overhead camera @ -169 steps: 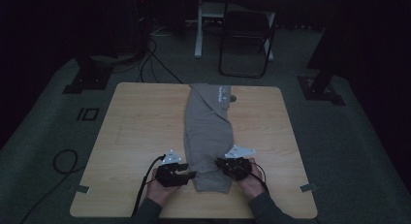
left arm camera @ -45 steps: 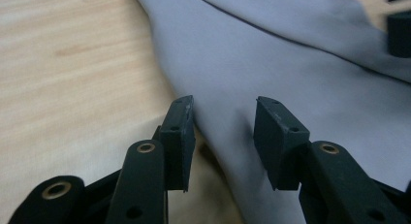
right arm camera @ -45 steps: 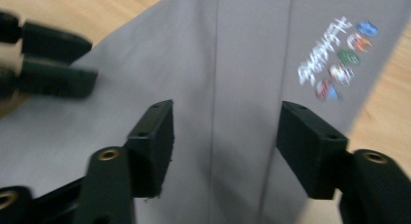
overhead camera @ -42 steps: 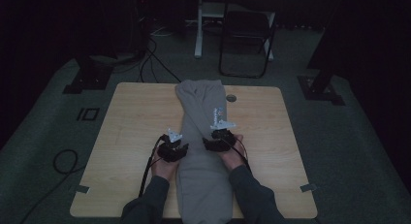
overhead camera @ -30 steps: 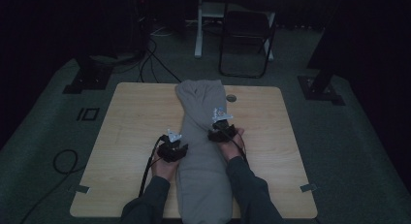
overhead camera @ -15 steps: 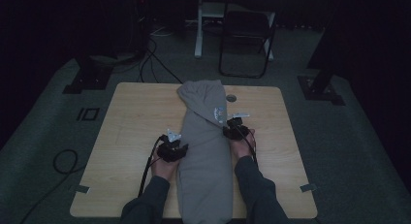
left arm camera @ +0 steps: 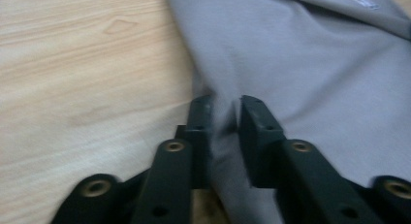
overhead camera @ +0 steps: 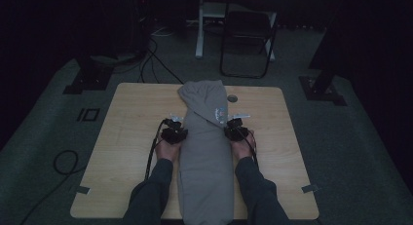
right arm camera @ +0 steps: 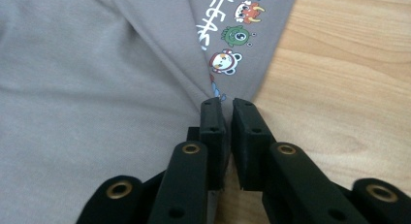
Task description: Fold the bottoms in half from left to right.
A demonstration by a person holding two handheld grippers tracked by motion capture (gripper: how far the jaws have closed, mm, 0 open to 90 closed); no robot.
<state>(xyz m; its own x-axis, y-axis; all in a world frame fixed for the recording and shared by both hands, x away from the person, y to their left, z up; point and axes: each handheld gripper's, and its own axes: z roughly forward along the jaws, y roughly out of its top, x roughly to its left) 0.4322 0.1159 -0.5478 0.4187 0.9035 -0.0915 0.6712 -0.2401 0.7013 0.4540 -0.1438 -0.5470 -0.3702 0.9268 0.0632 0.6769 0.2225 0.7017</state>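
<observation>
A grey garment lies folded in a long strip down the middle of the wooden table. Its near end hangs over the front edge. Small cartoon prints run along a folded flap near its right edge. My left gripper is at the strip's left edge; its jaws have just been closing and now pinch a pucker of the grey garment between them. At the right edge, my right gripper has also just been closing and is shut on the garment's edge.
A small round thing lies on the table beyond the right gripper. Bare wood flanks the garment on both sides. A dark chair stands behind the table, stand bases sit at its far corners, and cables lie on the floor at left.
The garment has been drawn toward the person and now overhangs the front edge. The right gripper moved from on top of the cloth out to its right edge. The left gripper slid forward along the left edge.
</observation>
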